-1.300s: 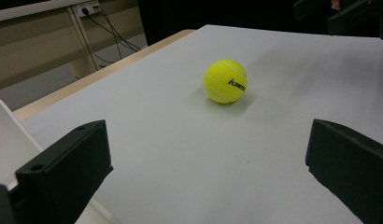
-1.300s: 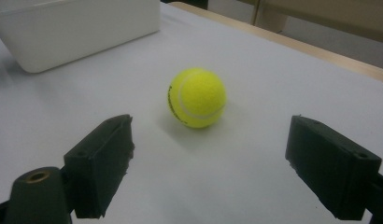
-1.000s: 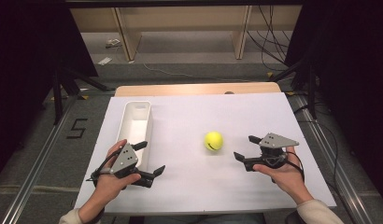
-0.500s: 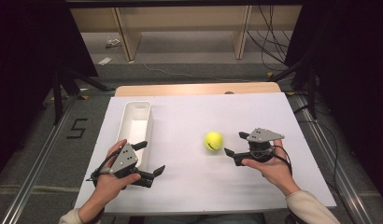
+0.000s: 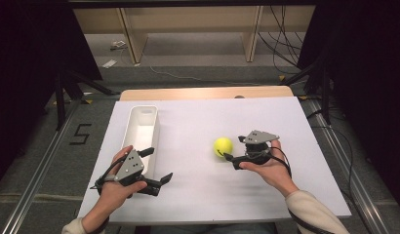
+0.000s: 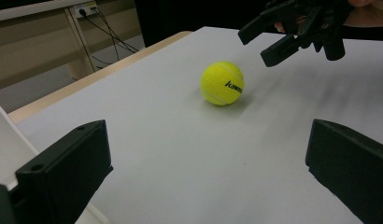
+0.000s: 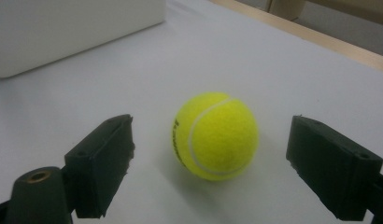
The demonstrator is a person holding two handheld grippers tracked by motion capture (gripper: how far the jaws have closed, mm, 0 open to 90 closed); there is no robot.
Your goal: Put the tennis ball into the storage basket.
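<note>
Now the right gripper (image 5: 230, 155) lines up on the ball (image 5: 223, 146), jaws wide; next they must straddle and close. Left gripper (image 5: 156, 165) waits, jaws wide.

Yellow tennis ball (image 7: 216, 136) on white table (image 7: 297, 70) between spread jaws, untouched; white bin (image 7: 63, 28) beyond

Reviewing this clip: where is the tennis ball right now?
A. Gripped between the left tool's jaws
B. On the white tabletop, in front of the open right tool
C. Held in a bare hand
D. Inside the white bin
B: the tennis ball sits on the table, untouched, with the right tool open, a jaw on either side and gaps between.
</note>
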